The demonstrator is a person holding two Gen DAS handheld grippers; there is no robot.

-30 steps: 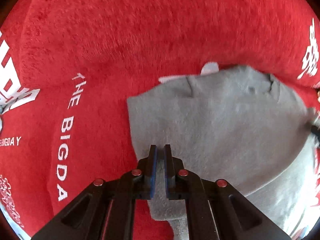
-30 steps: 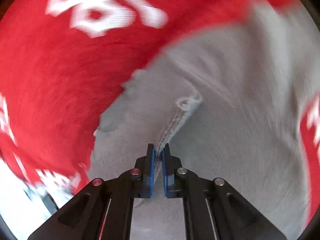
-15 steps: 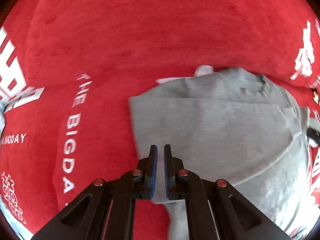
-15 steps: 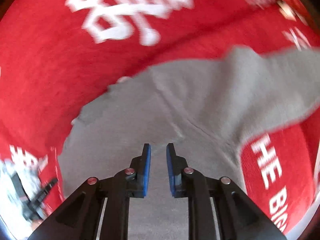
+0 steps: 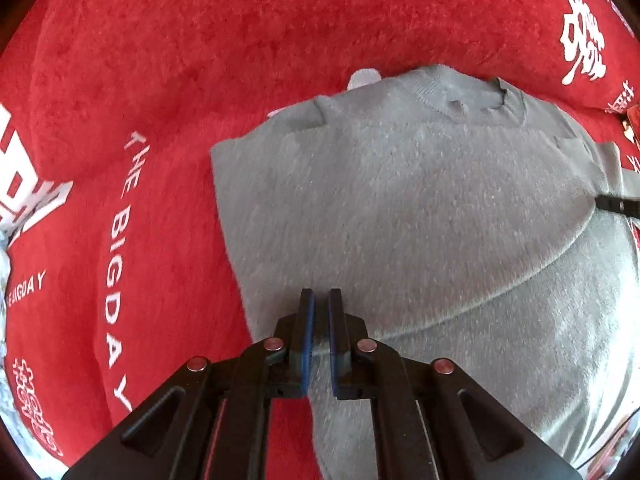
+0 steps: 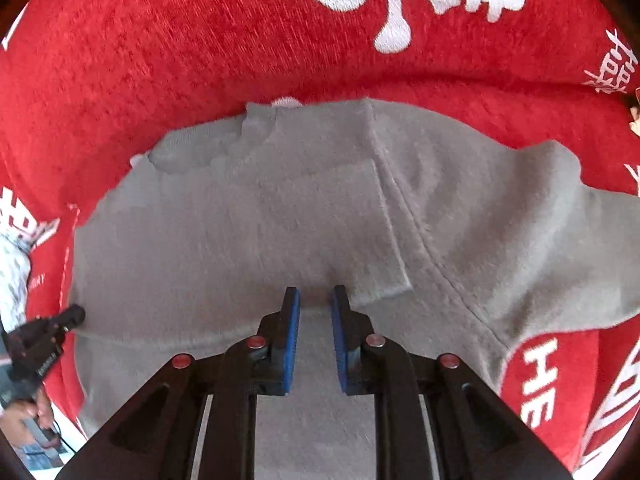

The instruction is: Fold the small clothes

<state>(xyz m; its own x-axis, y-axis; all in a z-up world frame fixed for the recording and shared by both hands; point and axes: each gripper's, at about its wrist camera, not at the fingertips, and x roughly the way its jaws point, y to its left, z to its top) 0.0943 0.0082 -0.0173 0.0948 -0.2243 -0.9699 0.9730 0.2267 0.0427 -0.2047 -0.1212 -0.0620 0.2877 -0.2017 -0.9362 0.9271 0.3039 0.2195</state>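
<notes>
A small grey sweater (image 5: 400, 216) lies flat on a red cloth with white lettering (image 5: 120, 80), one side folded over its body. My left gripper (image 5: 321, 300) is over the sweater's left edge with its jaws nearly together; whether it pinches fabric I cannot tell. In the right wrist view the sweater (image 6: 240, 220) fills the middle, with a sleeve (image 6: 540, 232) spread to the right and a folded edge (image 6: 392, 248) running down the middle. My right gripper (image 6: 314, 300) is open and empty just above the sweater. The left gripper also shows in the right wrist view (image 6: 52, 332) at the sweater's left edge.
The red cloth (image 6: 200, 40) with large white characters covers the whole surface around the sweater. A pale patterned patch (image 6: 12, 276) shows at the far left. The right gripper's tip (image 5: 616, 206) shows at the right edge of the left wrist view.
My right gripper let go of the sweater's edge, opened and pulled back, and the folded part now lies flat. My left gripper stayed at the left edge and edged closer.
</notes>
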